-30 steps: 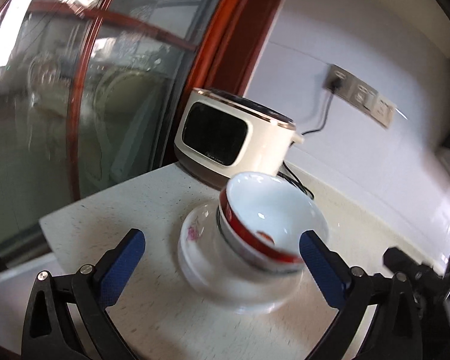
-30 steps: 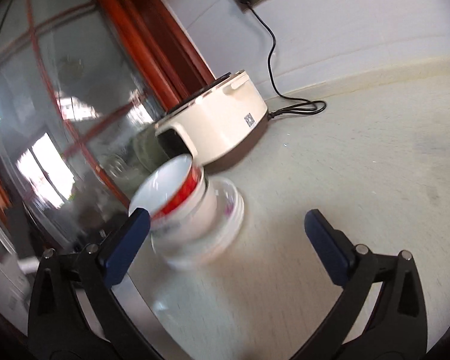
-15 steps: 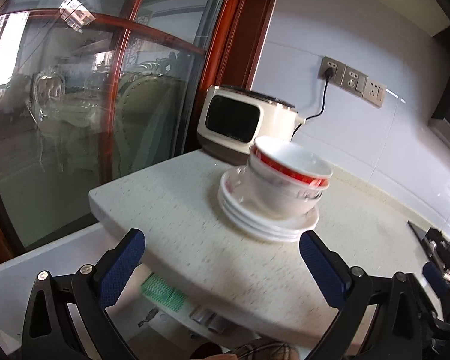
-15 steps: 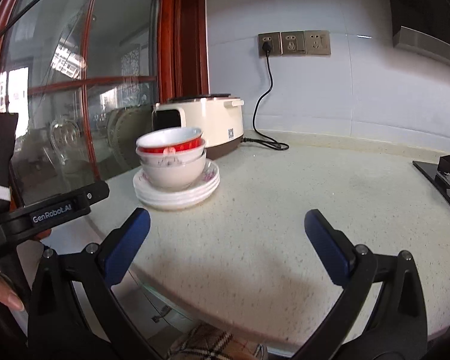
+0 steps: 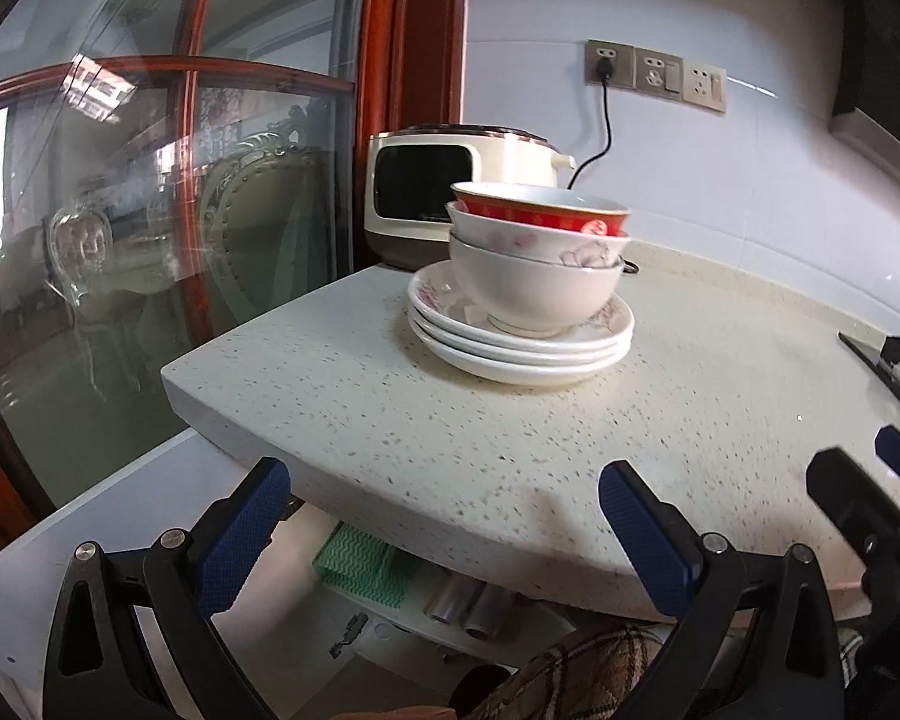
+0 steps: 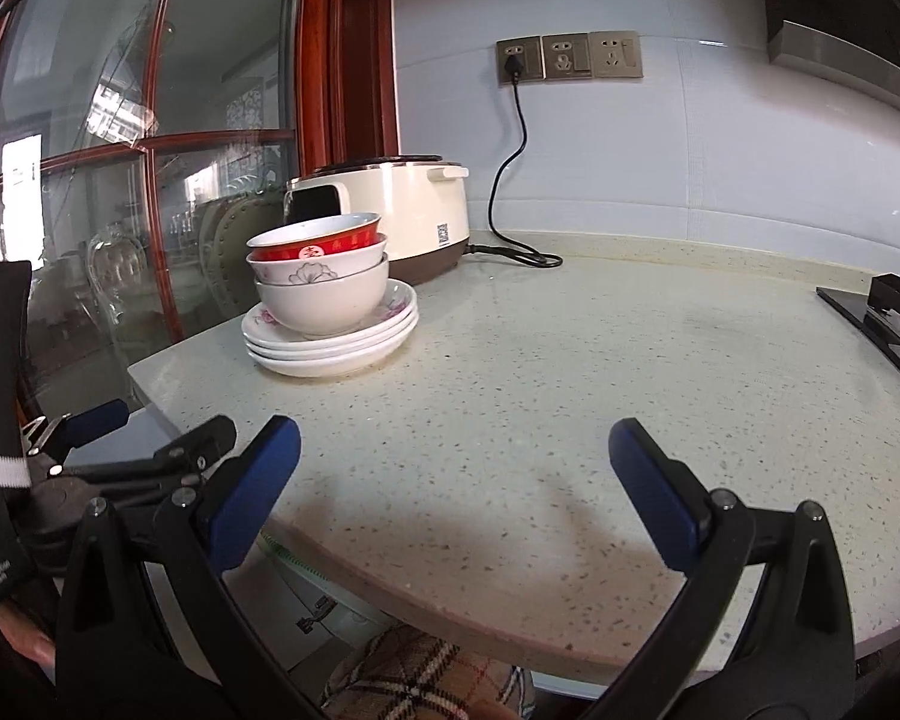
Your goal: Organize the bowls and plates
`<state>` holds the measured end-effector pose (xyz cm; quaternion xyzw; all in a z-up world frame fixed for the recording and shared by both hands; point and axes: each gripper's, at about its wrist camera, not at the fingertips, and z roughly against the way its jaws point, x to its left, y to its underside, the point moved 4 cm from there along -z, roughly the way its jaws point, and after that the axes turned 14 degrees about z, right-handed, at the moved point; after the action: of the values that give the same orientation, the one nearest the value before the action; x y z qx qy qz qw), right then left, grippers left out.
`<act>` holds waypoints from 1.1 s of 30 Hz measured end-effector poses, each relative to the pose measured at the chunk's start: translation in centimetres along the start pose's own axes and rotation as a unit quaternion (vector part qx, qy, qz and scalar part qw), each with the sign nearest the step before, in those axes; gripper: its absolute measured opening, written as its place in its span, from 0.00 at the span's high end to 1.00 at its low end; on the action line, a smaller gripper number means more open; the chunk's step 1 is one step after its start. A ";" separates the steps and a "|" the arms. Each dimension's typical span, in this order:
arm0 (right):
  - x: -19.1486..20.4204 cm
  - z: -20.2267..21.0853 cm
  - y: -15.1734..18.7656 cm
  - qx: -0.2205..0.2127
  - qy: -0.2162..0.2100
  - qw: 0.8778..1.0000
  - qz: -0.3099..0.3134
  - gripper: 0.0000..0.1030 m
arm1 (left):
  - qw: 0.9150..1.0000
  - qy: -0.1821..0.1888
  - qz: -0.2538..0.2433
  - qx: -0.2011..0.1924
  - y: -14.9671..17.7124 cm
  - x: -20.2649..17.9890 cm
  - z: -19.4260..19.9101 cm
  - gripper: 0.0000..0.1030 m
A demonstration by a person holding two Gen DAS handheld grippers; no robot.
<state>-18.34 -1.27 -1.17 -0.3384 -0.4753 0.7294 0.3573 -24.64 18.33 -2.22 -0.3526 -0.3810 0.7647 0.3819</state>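
Both grippers hang at the near edge of the speckled worktop [image 6: 540,372] with jaws spread wide, holding and touching nothing: the left gripper [image 5: 444,516] and the right gripper [image 6: 453,480] sit well apart from the dishes. At the far left corner of the worktop stands a stack of three white plates [image 6: 330,345] with pink flower marks. Nested on it are three bowls [image 6: 321,276], the top one red-banded. Just behind is a cream rice cooker [image 6: 402,210], plugged into the wall socket [image 6: 519,60].

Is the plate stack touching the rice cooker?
Apart. The right wrist view shows bare counter between the plate stack and the rice cooker base.
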 end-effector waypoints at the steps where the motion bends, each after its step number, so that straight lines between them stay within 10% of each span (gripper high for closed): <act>1: 0.0 0.1 0.0 -0.001 0.000 1.000 0.000 0.00 | 1.000 0.001 -0.003 0.001 0.1 -0.2 0.1 0.00; 33: -0.1 0.3 0.0 0.001 0.003 1.000 0.000 0.00 | 1.000 0.007 -0.015 0.017 1.8 -0.7 0.2 0.00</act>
<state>-18.58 -1.50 -1.03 -0.3404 -0.4737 0.7285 0.3593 -25.03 16.93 -3.46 -0.3452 -0.3703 0.7629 0.4022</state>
